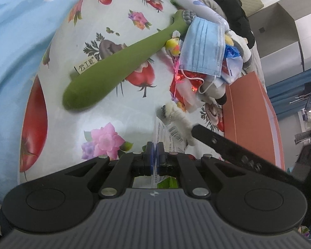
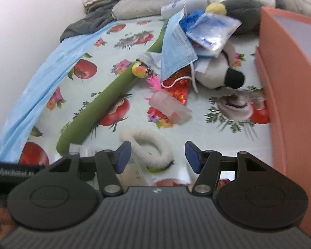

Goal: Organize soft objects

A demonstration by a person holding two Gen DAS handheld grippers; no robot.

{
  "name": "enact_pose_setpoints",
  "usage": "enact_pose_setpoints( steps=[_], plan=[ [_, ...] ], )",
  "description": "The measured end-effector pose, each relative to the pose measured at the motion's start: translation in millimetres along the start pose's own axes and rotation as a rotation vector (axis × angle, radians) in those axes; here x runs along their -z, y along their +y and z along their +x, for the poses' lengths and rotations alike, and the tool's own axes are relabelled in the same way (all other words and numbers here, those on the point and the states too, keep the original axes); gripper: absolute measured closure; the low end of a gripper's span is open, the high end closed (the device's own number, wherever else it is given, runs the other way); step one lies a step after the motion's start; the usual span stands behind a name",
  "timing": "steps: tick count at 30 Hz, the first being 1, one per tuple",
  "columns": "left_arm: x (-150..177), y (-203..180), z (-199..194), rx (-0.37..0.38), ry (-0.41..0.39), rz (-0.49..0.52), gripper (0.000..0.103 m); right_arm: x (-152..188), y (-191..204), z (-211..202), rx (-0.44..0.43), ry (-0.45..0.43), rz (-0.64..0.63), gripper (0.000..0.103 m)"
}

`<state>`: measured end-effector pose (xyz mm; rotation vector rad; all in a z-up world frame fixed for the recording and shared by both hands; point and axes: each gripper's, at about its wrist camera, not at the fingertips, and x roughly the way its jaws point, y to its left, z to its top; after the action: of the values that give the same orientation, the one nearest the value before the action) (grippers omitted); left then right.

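Right wrist view: I see the white fuzzy ring (image 2: 149,151) lying near, between my spread right gripper (image 2: 157,157) pads, untouched. Far right, the orange box (image 2: 284,78) hides its contents. My left gripper (image 1: 154,157) pinches a clear wrapper (image 1: 165,132).

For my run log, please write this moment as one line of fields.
left gripper: shut on clear plastic packet | right gripper: open around white fluffy loop, not gripping | orange box: at right
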<state>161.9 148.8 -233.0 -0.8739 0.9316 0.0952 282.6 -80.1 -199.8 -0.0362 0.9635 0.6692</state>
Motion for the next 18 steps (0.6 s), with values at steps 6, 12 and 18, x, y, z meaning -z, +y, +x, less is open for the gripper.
enact_pose_setpoints(
  steps=[6,12,18],
  plan=[
    [-0.5,0.5,2.0,-0.004,0.003,0.003,0.1,-2.3,3.2,25.6,-0.051,0.067,0.006,0.054],
    [-2.2,0.0,0.7,-0.011,-0.009,0.008,0.1,-1.7,4.1,21.4,-0.1,0.042,0.025,0.074],
    [-2.6,-3.1,-4.0,-0.03,-0.035,0.026,0.101,-3.2,-0.6,6.2,-0.047,-0.013,0.018,0.082]
  ],
)
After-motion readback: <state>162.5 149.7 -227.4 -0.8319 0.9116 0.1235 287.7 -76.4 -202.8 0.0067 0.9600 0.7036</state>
